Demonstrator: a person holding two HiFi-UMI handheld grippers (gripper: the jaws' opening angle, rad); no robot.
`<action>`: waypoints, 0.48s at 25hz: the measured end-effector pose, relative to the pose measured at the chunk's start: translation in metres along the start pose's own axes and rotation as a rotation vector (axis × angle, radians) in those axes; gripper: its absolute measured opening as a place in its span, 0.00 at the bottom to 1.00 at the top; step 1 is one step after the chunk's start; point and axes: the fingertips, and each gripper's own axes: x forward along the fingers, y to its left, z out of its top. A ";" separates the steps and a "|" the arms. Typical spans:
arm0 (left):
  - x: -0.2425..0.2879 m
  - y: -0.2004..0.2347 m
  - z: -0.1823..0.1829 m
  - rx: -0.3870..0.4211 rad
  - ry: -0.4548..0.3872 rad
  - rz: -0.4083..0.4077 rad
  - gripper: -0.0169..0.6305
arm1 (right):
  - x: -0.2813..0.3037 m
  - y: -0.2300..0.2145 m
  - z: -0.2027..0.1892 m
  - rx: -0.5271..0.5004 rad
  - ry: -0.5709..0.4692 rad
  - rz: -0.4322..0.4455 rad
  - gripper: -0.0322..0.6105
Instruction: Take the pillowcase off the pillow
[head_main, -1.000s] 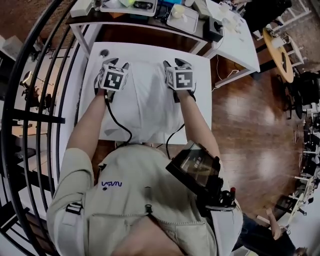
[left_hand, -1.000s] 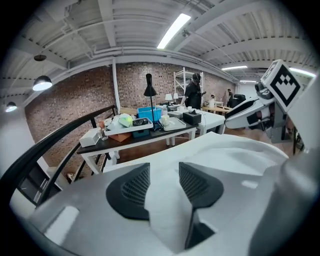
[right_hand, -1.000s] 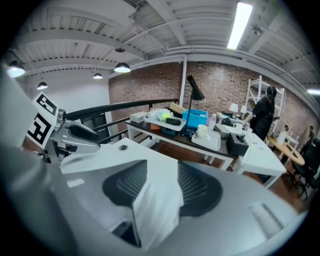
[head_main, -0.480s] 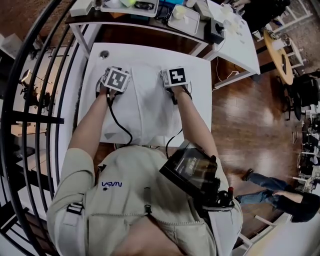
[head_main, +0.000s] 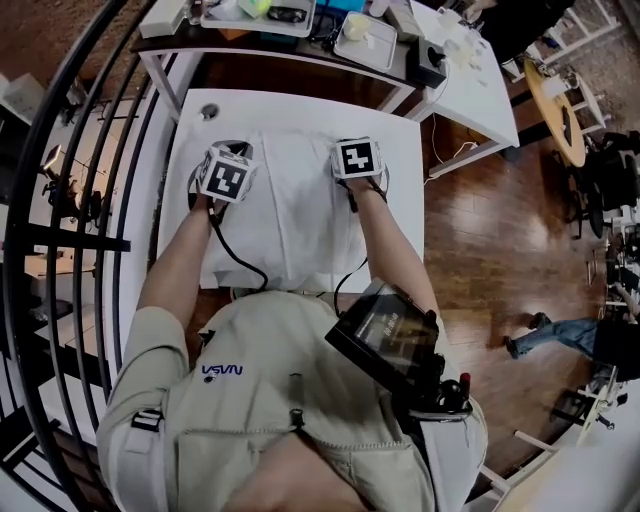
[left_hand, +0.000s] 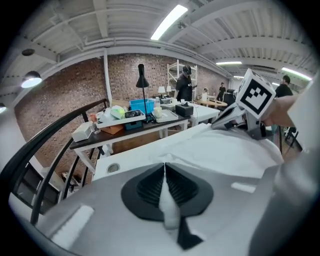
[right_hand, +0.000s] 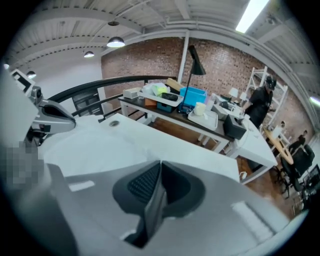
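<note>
Nearest: beige cloth jacket (head_main: 270, 400), glossy black flat screen (head_main: 388, 335) strapped at the chest. Bare forearms reaching forward, thin black cables (head_main: 236, 250) trailing back across the cloth

Left gripper (left_hand: 164, 192): jaws together, ribbed black pads (left_hand: 149, 187) pinching a narrow upright fold of white pillowcase (head_main: 290, 215). Square-marked cube on top, tilted

Right gripper (right_hand: 157, 196): jaws together too, a thin grey-shaded fold of the same cloth caught between the ridged pads. Cube sitting flatter

Pillowcase soft, white, lightly creased, still on the pillow; pillow itself not seen under it. Lies lengthways down the middle of a smooth white rectangular table (head_main: 400, 180), near end overhanging the edge by the jacket. Both grippers at the far end of the case, one near each corner, well apart

Small round metal-ringed hole (head_main: 208, 111) in the table's far left corner

Beyond: long dark-topped desk (left_hand: 125, 132) on white legs, crowded with trays and a blue bin (left_hand: 141, 106); black cone-shaded lamp (left_hand: 142, 75) on a thin stem. Curved black metal railing (head_main: 60, 130) at left, glossy brown wood floor (head_main: 480, 230) at right

Farthest: rough red brick wall (left_hand: 65, 95), ribbed white ceiling with strip lights
</note>
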 end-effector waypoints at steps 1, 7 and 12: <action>-0.006 0.000 0.005 -0.015 -0.033 -0.008 0.05 | -0.003 -0.003 0.002 0.013 -0.015 -0.007 0.07; -0.044 0.014 0.022 -0.117 -0.183 0.005 0.04 | -0.034 -0.049 0.003 0.076 -0.099 -0.138 0.07; -0.062 0.040 0.028 -0.191 -0.248 0.034 0.04 | -0.063 -0.100 0.000 0.146 -0.161 -0.247 0.06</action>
